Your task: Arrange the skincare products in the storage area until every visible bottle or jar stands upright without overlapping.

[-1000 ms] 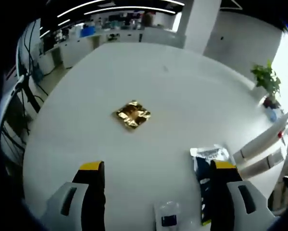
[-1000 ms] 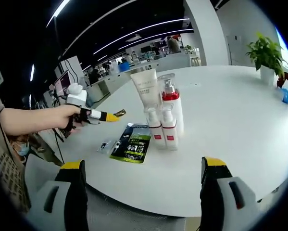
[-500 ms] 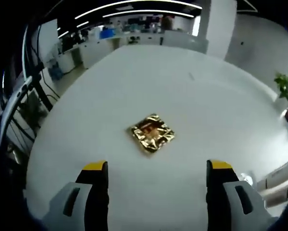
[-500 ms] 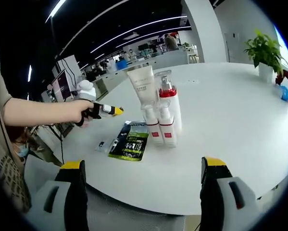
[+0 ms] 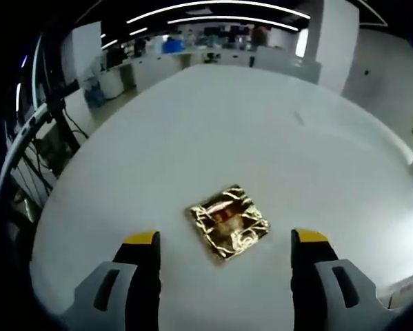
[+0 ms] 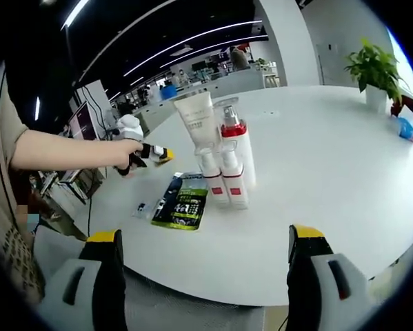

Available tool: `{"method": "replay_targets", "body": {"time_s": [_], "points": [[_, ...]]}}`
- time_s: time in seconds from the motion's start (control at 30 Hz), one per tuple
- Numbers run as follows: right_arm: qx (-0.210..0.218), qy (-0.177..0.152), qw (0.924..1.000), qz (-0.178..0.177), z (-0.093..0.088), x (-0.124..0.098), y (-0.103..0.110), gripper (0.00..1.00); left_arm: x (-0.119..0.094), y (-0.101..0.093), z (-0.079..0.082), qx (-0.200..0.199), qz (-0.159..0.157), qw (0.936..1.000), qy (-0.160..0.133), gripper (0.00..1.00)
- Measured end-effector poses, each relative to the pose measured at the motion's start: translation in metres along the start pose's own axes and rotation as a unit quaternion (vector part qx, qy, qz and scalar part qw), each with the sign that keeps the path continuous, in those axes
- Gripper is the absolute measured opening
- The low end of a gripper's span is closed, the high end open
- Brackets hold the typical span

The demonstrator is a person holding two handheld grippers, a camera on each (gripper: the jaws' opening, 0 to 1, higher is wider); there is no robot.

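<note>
The left tool (image 5: 223, 238) hangs spread over a crumpled gold sachet (image 5: 228, 221) lying flat near the tabletop's (image 5: 261, 138) edge. The right tool (image 6: 200, 241) is also released, short of the upright bottles (image 6: 223, 162) and the green sachet (image 6: 182, 201). The thin foil could slip or crease if pinched flat.

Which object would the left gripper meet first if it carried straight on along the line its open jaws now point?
Most likely the gold foil packet: it lies flat on the white table, just ahead of the left gripper, between its two open jaws. Beyond it the tabletop looks bare, though depth is hard to judge through the fisheye lens.
</note>
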State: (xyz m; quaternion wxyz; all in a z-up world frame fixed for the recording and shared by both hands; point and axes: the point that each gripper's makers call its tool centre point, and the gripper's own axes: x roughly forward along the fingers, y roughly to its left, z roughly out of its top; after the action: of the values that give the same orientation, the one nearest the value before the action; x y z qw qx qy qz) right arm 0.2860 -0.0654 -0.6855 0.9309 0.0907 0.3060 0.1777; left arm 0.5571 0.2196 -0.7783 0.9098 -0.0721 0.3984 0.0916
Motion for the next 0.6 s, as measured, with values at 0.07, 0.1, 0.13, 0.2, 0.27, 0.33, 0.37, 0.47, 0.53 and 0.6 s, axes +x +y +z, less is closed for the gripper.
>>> {"method": "replay_targets", "body": {"time_s": [0.07, 0.1, 0.13, 0.2, 0.27, 0.33, 0.37, 0.47, 0.53, 0.6], "points": [[0.002, 0.0, 1.0, -0.001, 0.0, 0.0, 0.0, 1.0, 0.003, 0.002, 0.004, 0.002, 0.012, 0.9999, -0.006, 0.68], [0.002, 0.001, 1.0, -0.002, 0.0, 0.0, -0.001, 1.0, 0.005, 0.001, 0.005, 0.002, 0.013, 0.9999, -0.008, 0.67], [0.003, 0.001, 1.0, -0.002, 0.0, 0.0, -0.001, 1.0, 0.006, 0.0, 0.006, 0.002, 0.015, 0.9999, -0.009, 0.66], [0.004, 0.001, 1.0, -0.003, 0.0, 0.0, -0.001, 1.0, 0.009, 0.0, 0.009, 0.001, 0.021, 0.9997, -0.01, 0.66], [0.005, 0.002, 1.0, -0.004, 0.0, 0.0, -0.001, 1.0, 0.012, 0.0, 0.011, -0.003, 0.023, 0.9996, -0.013, 0.65], [0.006, 0.002, 1.0, -0.005, -0.001, 0.0, -0.002, 1.0, 0.013, 0.001, 0.011, 0.007, 0.031, 0.9994, -0.011, 0.63], [0.006, 0.002, 1.0, -0.005, -0.001, 0.0, -0.002, 1.0, 0.013, 0.0, 0.011, 0.005, 0.027, 0.9995, -0.013, 0.62], [0.007, 0.003, 1.0, -0.006, -0.001, 0.0, -0.002, 1.0, 0.013, -0.002, 0.011, 0.01, 0.024, 0.9995, -0.015, 0.59], [0.007, 0.003, 1.0, -0.006, -0.001, 0.0, -0.002, 1.0, 0.013, -0.004, 0.011, 0.017, 0.02, 0.9994, -0.02, 0.53], [0.007, 0.003, 1.0, -0.006, -0.001, 0.0, -0.002, 1.0, 0.014, -0.004, 0.009, 0.021, 0.016, 0.9994, -0.023, 0.48]]}}
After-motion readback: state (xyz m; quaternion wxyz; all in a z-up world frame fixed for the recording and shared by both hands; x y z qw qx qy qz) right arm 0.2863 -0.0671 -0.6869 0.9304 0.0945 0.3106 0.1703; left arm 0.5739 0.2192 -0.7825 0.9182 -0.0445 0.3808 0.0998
